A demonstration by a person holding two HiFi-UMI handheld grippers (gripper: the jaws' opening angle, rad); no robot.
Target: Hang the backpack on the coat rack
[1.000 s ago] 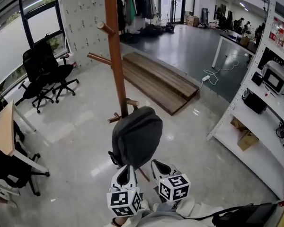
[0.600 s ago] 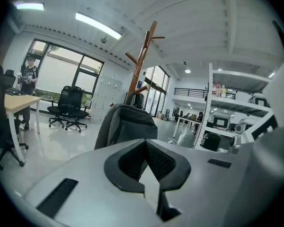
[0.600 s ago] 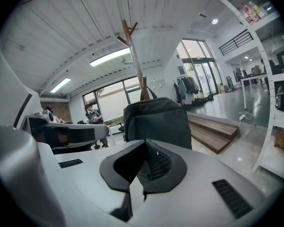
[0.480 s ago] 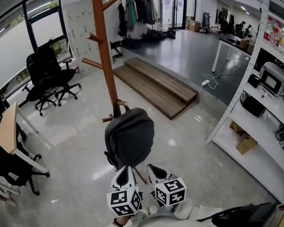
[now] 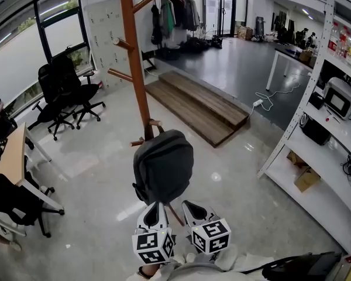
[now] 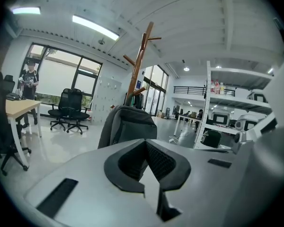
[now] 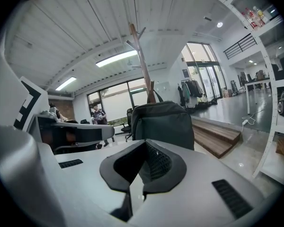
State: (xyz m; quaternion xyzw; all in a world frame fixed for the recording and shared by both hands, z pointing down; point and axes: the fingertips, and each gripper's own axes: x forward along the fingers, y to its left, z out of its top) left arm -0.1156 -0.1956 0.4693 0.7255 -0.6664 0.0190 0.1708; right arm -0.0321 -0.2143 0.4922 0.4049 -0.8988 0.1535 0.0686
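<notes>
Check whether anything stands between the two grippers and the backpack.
Nothing visible does. The backpack hangs at the coat rack, just ahead of the left gripper and the right gripper, with only open space between them. Both grippers' fingers are together and hold nothing.

Open-plan office-cum-lab here: black swivel chairs (image 5: 65, 95) by big windows (image 5: 17, 51), a desk (image 5: 11, 154) at left, white shelving (image 5: 327, 151) stacked with equipment at right.
</notes>
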